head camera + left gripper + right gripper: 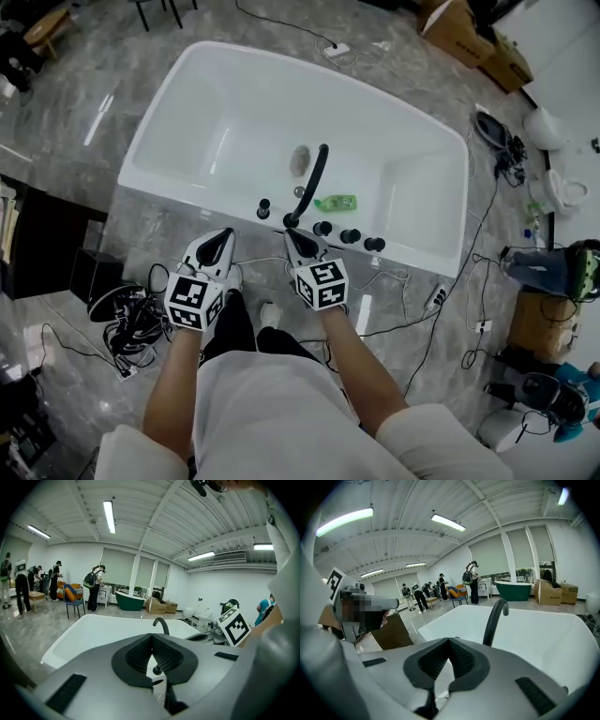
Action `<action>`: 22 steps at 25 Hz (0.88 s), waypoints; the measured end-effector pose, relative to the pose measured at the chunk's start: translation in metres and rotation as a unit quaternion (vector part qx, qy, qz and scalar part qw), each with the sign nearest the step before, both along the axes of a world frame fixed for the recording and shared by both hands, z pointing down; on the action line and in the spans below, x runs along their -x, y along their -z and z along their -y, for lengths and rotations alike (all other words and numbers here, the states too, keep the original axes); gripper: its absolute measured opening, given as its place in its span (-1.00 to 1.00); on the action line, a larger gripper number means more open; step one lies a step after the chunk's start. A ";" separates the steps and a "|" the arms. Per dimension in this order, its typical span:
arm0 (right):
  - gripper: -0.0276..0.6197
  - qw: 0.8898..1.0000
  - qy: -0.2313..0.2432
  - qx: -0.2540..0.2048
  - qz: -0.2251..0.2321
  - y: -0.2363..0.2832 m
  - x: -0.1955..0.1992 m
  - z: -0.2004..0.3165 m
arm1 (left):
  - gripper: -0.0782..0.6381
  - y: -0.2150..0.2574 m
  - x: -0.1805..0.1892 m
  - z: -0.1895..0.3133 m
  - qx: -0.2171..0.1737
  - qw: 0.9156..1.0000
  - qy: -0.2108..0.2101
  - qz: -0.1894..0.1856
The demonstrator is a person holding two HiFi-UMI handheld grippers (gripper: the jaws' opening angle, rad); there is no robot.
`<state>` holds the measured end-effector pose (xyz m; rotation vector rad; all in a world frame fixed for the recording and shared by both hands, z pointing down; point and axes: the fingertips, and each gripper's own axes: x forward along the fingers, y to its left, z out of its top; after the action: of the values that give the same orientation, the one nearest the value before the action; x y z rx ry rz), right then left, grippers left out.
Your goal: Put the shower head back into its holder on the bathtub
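Observation:
The white bathtub (141,159) lies ahead of me, with a black curved spout (309,183) and three black knobs (349,236) on its near rim. Left of the spout a short black fitting (263,208) stands upright on the rim; I cannot tell whether it is the shower head. My left gripper (223,234) and right gripper (298,234) hover side by side just short of that rim, both shut and empty. In the left gripper view the jaws (151,639) meet below the spout (161,624). In the right gripper view the jaws (449,641) are closed left of the spout (494,620).
A green bottle (336,202) lies inside the tub by the spout. Tangled black cables (131,314) sit on the floor at the left, more cords and a power strip (436,298) at the right. Cardboard boxes (459,28) stand beyond the tub. People (96,588) stand far off.

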<state>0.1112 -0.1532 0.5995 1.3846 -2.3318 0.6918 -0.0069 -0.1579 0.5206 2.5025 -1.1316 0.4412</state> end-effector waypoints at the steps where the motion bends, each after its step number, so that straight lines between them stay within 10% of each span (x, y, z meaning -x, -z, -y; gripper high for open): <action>1: -0.86 1.000 0.001 -0.006 0.005 0.008 -0.001 -0.005 | -0.76 0.007 -0.002 -0.006 -0.005 1.000 0.002 0.000; 22: -0.86 0.991 0.026 -0.127 0.043 0.139 -0.024 -0.102 | -0.76 0.109 -0.009 -0.111 -0.084 0.996 0.015 -0.011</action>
<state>0.1357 -0.0508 0.4607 1.4158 -2.5887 0.4593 0.0020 -0.0470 0.4113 2.6211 -1.2437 0.3217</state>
